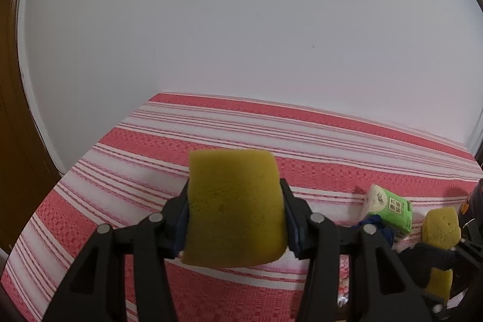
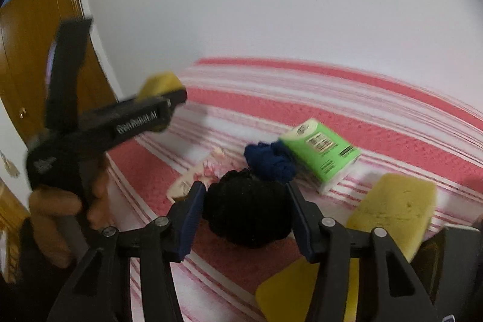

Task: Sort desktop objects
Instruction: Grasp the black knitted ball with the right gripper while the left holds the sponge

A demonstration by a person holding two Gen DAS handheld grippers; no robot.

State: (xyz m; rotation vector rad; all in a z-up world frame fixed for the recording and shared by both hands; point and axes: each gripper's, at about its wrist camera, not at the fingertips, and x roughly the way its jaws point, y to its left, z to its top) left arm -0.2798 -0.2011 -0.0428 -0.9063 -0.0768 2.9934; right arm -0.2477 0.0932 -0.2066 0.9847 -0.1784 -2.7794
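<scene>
My left gripper (image 1: 235,207) is shut on a yellow sponge (image 1: 234,207), held above the red and white striped cloth (image 1: 211,125). The right wrist view shows that left gripper (image 2: 169,101) from the side, in a person's hand (image 2: 57,201), with the sponge (image 2: 160,83) in it. My right gripper (image 2: 246,207) is shut on a black knitted ball (image 2: 247,210) low over the cloth (image 2: 362,98); both blue pads touch its sides. Just beyond the ball lie a blue knitted ball (image 2: 271,162) and a green tissue pack (image 2: 323,153).
A second yellow sponge (image 2: 392,210) lies to the right of my right gripper, with a flat yellow piece (image 2: 289,285) below it. A floral packet (image 2: 199,174) lies left of the black ball. A white wall (image 1: 241,20) backs the table; a wooden door (image 2: 36,20) stands left.
</scene>
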